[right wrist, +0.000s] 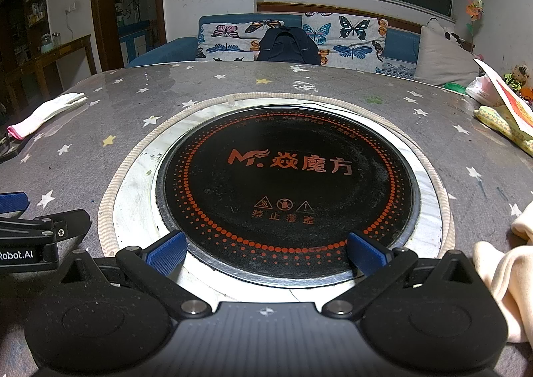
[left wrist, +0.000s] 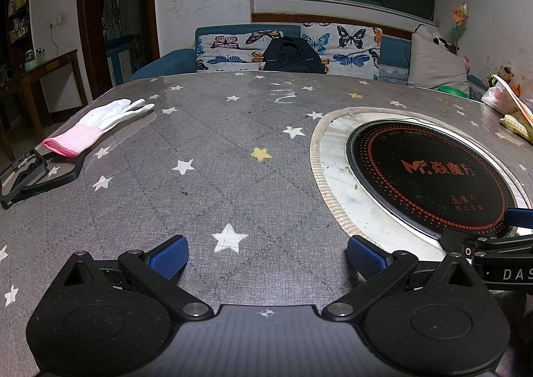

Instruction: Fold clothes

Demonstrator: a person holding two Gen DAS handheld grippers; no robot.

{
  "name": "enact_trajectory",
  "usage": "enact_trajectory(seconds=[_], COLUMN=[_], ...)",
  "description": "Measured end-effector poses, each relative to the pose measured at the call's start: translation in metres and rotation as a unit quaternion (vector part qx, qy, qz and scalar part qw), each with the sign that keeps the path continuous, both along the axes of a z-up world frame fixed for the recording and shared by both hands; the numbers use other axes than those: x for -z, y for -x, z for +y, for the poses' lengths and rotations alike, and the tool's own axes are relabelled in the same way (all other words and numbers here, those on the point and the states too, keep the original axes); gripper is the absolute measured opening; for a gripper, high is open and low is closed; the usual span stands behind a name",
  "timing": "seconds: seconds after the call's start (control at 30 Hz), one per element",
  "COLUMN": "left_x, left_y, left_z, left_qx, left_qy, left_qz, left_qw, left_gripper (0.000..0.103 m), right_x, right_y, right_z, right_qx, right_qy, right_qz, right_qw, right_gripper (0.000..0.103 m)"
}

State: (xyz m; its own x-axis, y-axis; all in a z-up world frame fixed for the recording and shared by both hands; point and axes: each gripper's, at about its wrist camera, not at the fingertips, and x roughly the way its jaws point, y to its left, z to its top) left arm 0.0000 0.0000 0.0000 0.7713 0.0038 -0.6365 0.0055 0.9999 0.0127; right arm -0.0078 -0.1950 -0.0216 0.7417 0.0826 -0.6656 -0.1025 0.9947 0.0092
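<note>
A cream-coloured cloth [right wrist: 506, 280] lies crumpled at the table's right edge, only partly in the right wrist view and just right of my right gripper [right wrist: 266, 253]. That gripper is open, its blue pads spread over the near rim of the round black cooktop [right wrist: 286, 184]. My left gripper [left wrist: 266, 257] is open too, with nothing between its pads, above the grey star-printed tablecloth [left wrist: 206, 150] left of the cooktop [left wrist: 429, 177]. The two grippers sit side by side; part of each shows in the other's view.
A white glove with a pink cuff [left wrist: 96, 127] lies at the table's far left beside a black frame [left wrist: 36, 174]. Bags and a yellow patterned cloth [right wrist: 503, 117] crowd the far right. Beyond the table stands a blue sofa with butterfly covers [left wrist: 289, 47] and a dark garment [left wrist: 293, 55].
</note>
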Motion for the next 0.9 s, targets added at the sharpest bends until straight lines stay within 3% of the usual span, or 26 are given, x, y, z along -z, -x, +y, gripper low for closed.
enact_trajectory(seconds=[0.9], left_x=[-0.0017], left_y=[0.0003], left_z=[-0.0043], left_qx=[0.0], left_qy=[0.001], left_qz=[0.001], left_qw=[1.0], left_gripper=[0.103], right_x=[-0.0022], right_y=[0.0035], right_z=[-0.0004], right_qx=[-0.003], right_qy=[-0.004], right_qz=[0.001], right_qw=[1.0], right_gripper=[0.103])
